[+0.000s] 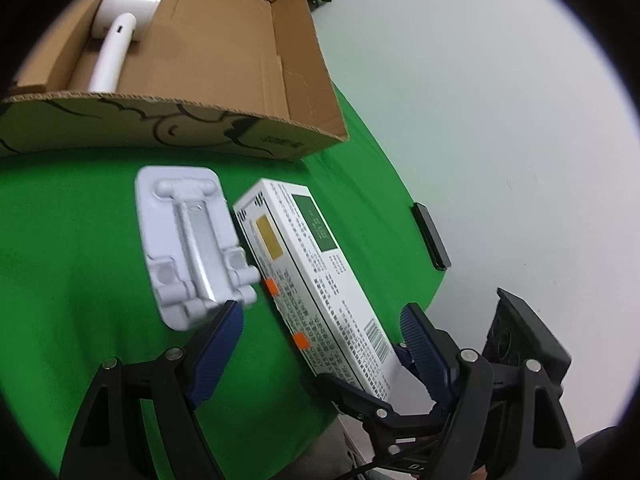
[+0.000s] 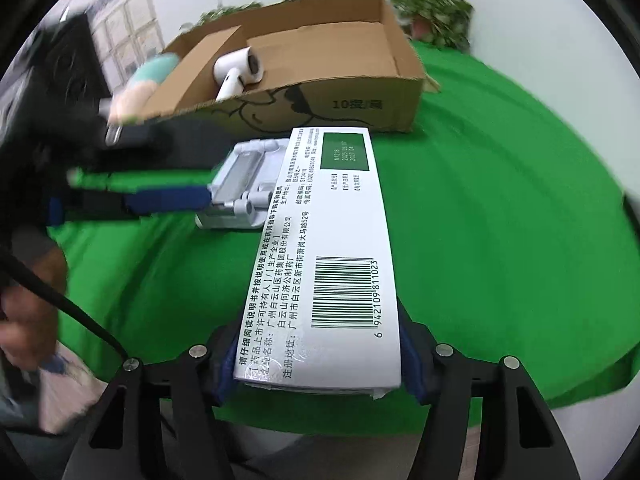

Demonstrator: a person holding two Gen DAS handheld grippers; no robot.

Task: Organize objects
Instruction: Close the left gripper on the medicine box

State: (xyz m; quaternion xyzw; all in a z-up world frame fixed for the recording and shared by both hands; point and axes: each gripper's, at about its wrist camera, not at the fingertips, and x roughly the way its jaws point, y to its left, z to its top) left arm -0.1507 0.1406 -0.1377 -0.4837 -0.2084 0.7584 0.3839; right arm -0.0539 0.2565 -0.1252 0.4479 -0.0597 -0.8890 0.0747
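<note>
White medicine box (image 2: 320,264) clamped in right gripper (image 2: 318,364); left gripper (image 1: 320,336) apart, beside phone stand (image 1: 192,244).

Black gripper (image 2: 316,364) frames, ribbed blue pads (image 1: 424,348), silver screws, black cable.

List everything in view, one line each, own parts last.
cardboard box: 1, brown with black drawing, open, far end of the cloth
hair dryer: 1, white, lying inside the cardboard box
phone stand: 1, pale grey, flat on the cloth in front of the box
medicine carton: 1, long, white with green patch and barcode, beside the phone stand
green cloth: 1, covers the table
black bar: 1, at the cloth's edge
plants: green, behind the box, count unclear
left tongs: black with blue pads, open, one tip at the phone stand
right tongs: black with blue pads, closed on the carton's near end
hand: 1, left edge of the right wrist view
</note>
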